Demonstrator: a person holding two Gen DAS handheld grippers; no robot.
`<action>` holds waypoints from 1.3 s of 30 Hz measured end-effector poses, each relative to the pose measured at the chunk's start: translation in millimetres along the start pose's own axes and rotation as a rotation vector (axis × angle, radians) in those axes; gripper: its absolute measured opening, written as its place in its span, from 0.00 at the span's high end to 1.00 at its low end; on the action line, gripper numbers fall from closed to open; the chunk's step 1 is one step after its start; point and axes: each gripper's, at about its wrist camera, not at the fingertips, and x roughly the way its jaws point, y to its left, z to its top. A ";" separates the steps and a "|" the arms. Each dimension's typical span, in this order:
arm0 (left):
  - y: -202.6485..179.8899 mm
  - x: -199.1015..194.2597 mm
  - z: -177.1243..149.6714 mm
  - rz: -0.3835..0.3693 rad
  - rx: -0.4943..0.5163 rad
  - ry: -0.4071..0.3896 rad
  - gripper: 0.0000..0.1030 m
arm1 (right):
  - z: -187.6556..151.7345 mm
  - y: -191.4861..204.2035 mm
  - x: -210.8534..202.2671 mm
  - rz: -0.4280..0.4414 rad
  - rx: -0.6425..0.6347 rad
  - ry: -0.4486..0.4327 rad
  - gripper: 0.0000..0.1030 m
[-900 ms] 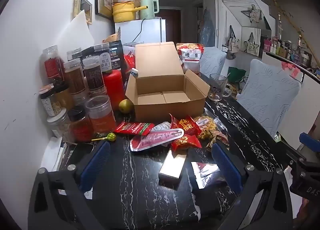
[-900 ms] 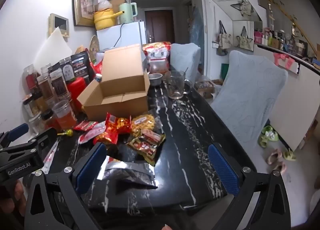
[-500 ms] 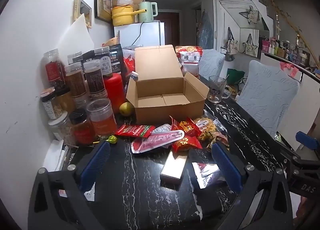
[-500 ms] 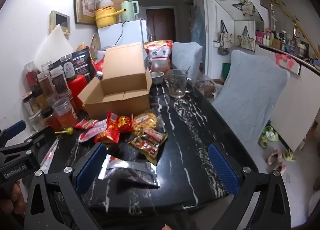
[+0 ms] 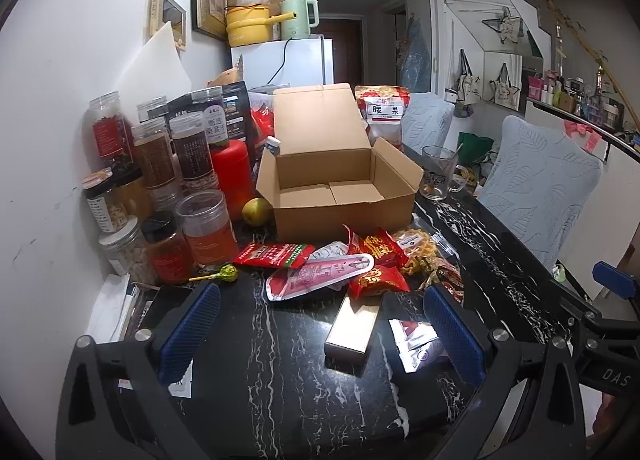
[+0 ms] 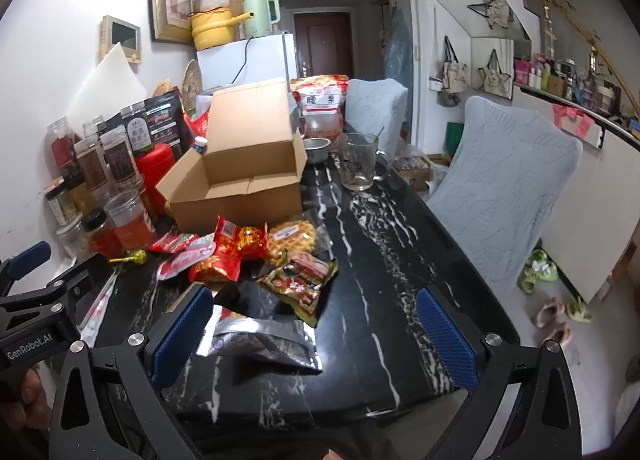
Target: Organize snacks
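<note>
Snacks [image 5: 356,260] crowd the box [image 5: 340,188] front (both jaws spread); table's [image 6: 384,252] right side bare.

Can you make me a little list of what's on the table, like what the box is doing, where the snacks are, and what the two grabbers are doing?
box: cardboard box, open, nothing visible inside
snacks: packets piled on the black table just in front of the box
lollipop: green lollipop lying left of the packets
silver bag: silver bag nearest the right gripper
left gripper: left gripper open, holding nothing
right gripper: right gripper open, holding nothing
</note>
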 end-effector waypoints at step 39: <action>5.5 5.6 -4.3 0.018 -0.017 0.030 0.00 | -1.2 16.3 5.2 0.033 -0.045 0.021 0.00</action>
